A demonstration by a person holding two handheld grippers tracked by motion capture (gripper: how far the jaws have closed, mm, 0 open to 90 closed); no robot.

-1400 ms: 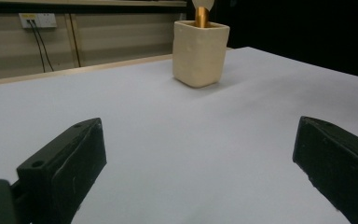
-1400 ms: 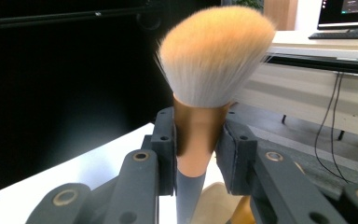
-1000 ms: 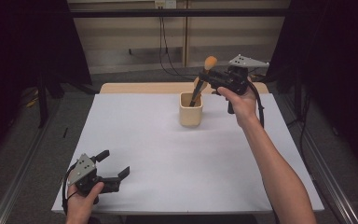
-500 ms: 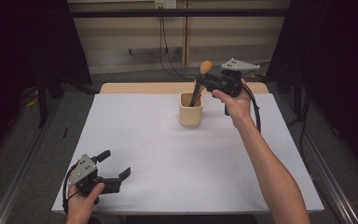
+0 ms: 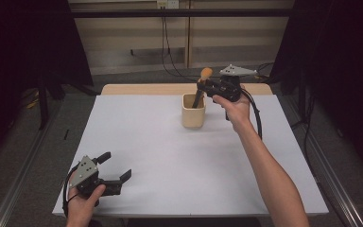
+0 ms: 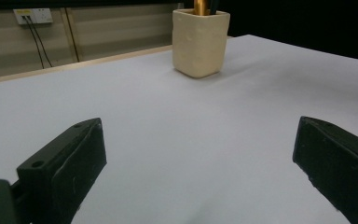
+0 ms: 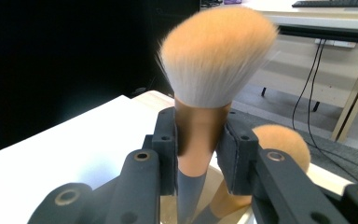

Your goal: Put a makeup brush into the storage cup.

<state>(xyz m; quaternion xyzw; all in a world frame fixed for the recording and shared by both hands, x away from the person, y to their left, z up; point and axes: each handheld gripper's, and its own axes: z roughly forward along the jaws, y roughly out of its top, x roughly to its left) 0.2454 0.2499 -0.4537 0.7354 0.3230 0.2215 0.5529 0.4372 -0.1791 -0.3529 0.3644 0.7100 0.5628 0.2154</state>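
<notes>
While the right tool pinches the copper-coloured ferrule of a makeup brush with a fluffy, orange-tipped head, the brush's dark handle runs down into the cream, square-sided ceramic cup near the far edge of the white surface. The brush will probably handle as a light, stiff stick with a very soft top: the bristles would splay and slip under any squeeze, so the smooth ferrule just below them, where the jaws now sit, looks the sound place to hold (a slick metal-looking band, though, which could twist in the grip). A second brush with a rounded orange head leans in the same cup, just beside the held one. The cup has a slightly dimpled, matte skin and rounded corners, and seems heavy enough to stay put. The left tool rests at the near left corner, jaws spread wide, holding nothing, well apart from the cup.
</notes>
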